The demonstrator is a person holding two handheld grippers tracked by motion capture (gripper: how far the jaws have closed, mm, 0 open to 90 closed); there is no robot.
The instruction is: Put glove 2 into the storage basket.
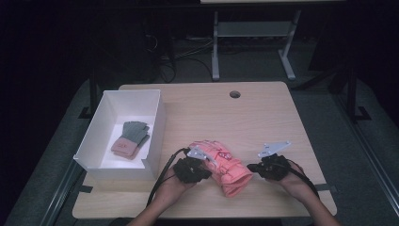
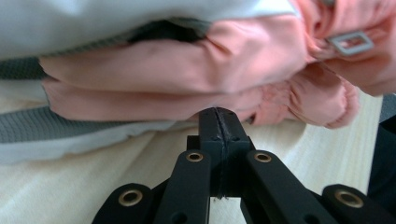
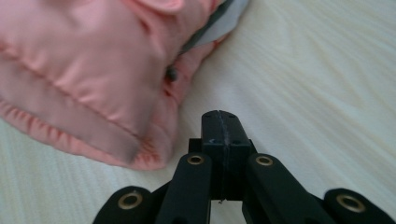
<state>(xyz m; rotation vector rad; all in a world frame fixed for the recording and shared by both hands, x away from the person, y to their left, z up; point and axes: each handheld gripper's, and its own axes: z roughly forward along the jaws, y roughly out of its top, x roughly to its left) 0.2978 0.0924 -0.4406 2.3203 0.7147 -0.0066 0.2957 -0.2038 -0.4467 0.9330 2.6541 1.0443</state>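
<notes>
A pair of puffy pink ski gloves (image 1: 222, 165) lies near the front middle of the wooden table (image 1: 254, 117). My left gripper (image 1: 203, 170) is at the gloves' left side, jaws shut with nothing between them. In the left gripper view its tip (image 2: 219, 114) almost touches the pink fabric (image 2: 187, 70), which has grey and white panels and a metal buckle (image 2: 350, 43). My right gripper (image 1: 251, 168) sits just right of the gloves, also shut and empty. In the right gripper view its tip (image 3: 220, 119) hovers over bare wood beside the glove cuff (image 3: 88, 88).
A white open box (image 1: 124, 134) stands at the table's left, holding a grey and pink knit glove (image 1: 130, 138). A round cable hole (image 1: 235, 94) is near the table's far edge. Another desk's legs (image 1: 215, 47) stand behind on the dark floor.
</notes>
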